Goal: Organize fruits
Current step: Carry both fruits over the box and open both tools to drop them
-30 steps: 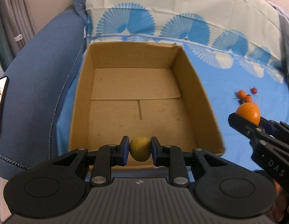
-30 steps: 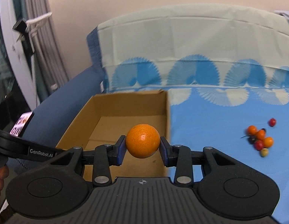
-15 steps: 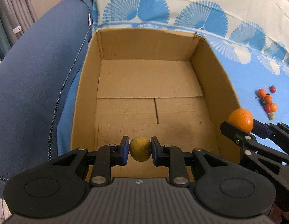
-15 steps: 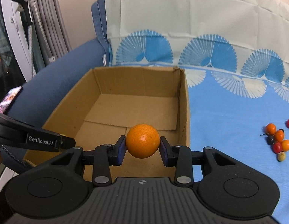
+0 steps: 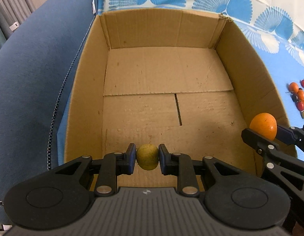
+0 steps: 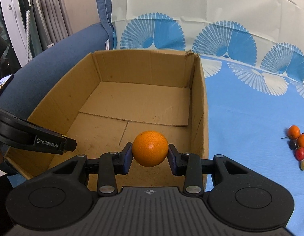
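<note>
Over the cardboard box [image 5: 248, 63], the left hand-held gripper [image 5: 147, 159] clamps a yellow-green fruit [image 5: 147, 159]; the right hand-held gripper [image 6: 150, 151] clamps an orange [image 6: 150, 151]. Placing seems in hand: each should lower, then release inside.

Orange [image 6: 150, 151], yellow-green fruit [image 5: 147, 159] — above box [image 5: 89, 82].

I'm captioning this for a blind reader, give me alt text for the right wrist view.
The right tongs grip an orange above the near end of an open cardboard box with nothing inside. The box sits on a blue patterned cloth, with small berries scattered to its right.
</note>
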Demonstrator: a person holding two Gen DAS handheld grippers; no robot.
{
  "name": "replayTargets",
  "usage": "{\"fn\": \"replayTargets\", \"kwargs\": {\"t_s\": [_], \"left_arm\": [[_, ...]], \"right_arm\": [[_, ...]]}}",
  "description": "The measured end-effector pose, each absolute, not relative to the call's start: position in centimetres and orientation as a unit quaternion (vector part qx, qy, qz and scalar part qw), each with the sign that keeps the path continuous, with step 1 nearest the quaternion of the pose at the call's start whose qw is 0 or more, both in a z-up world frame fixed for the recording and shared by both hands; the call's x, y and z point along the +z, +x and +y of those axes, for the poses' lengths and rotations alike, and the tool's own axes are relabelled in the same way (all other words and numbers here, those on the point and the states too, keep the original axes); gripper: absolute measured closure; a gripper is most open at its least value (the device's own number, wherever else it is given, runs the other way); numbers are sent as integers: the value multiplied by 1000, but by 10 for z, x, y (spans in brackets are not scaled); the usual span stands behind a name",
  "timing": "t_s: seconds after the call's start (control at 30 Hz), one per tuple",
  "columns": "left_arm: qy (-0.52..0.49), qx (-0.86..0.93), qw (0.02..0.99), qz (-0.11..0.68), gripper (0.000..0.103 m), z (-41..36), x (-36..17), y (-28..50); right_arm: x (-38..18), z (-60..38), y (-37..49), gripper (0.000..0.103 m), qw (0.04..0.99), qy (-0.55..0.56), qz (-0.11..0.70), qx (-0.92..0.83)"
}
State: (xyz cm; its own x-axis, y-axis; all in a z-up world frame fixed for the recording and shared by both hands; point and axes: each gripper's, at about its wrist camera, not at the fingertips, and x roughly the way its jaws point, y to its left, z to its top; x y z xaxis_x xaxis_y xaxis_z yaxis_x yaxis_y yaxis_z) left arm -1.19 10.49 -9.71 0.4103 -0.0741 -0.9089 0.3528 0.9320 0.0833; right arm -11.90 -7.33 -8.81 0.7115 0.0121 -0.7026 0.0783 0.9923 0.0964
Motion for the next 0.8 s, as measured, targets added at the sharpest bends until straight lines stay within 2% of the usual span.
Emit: {"fn": "replayTargets", "kwargs": {"t_s": [0.17, 0.2, 0.23, 0.27, 0.3, 0.33, 0.43, 0.5, 0.53, 0.6, 0.7, 0.8], "left_arm": [[136, -132, 824, 533, 76, 102, -105, -7], [137, -137, 825, 532, 72, 101, -106, -7], [139, -140, 825, 530, 48, 100, -106, -7], [143, -140, 825, 528, 36, 99, -106, -7], [145, -138, 829, 522, 10, 98, -105, -7], [146, -133, 835, 513, 0, 97, -103, -9], [153, -129, 845, 497, 0, 95, -97, -12], [151, -131, 838, 508, 0, 95, -97, -11], [149, -130, 836, 512, 0, 96, -97, -11], [143, -129, 833, 518, 0, 98, -95, -12], [136, -124, 834, 520, 0, 104, -91, -17], [136, -120, 835, 520, 0, 111, -85, -26]], "right_arm": [[-94, -75, -115, 63, 921, 64, 385, -18], [-95, -76, -115, 63, 920, 65, 386, -16], [-95, -76, -114, 61, 920, 68, 386, -13], [-94, -77, -114, 57, 920, 70, 384, -12], [-93, -77, -115, 46, 922, 71, 381, -13], [-92, -78, -116, 44, 924, 70, 377, -15], [-85, -78, -121, 29, 930, 63, 362, -24], [-78, -83, -129, 29, 935, 70, 347, -28], [-74, -85, -132, 25, 937, 76, 341, -30], [-68, -89, -142, 10, 941, 81, 324, -56], [-68, -99, -152, 9, 939, 93, 317, -92], [-79, -104, -151, 10, 919, 134, 363, -79]]}}
